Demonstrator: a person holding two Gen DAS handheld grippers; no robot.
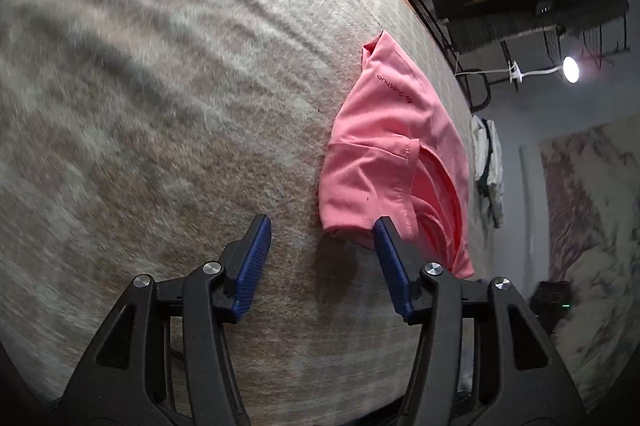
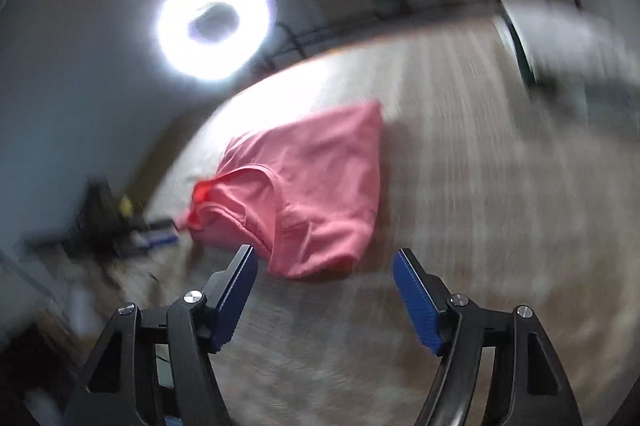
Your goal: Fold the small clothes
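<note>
**Pink shirt folded on the table, both claws wide**

A pink shirt (image 1: 380, 145) is seen lying folded on a table (image 1: 160, 105) covered in a mottled beige, felt-like surface. In the left wrist view it is placed toward the right side of the table, near the far edge, with a small line of dark lettering printed across its upper part. A hemmed sleeve is laid over the top layer, and curved layers of cloth are shown at the shirt's right side. In the right wrist view the same shirt (image 2: 304, 189) is found in the middle of the frame, with a curved seam running across it; much of this view is smeared by motion blur.

The left gripper (image 1: 322, 230) is held wide, its blue pads well apart and nothing gripped between them. Its right pad (image 1: 390, 258) is seen against the shirt's near edge; whether it touches the cloth cannot be told. The right gripper (image 2: 324, 262) is likewise spread wide and empty, just in front of the shirt's near edge.

Beyond the table, a white cloth (image 1: 488, 165) is seen hanging at its edge in the left view. A small lamp (image 1: 571, 69) is lit further off, and a bright ring light (image 2: 214, 25) is shown in the right view.
</note>
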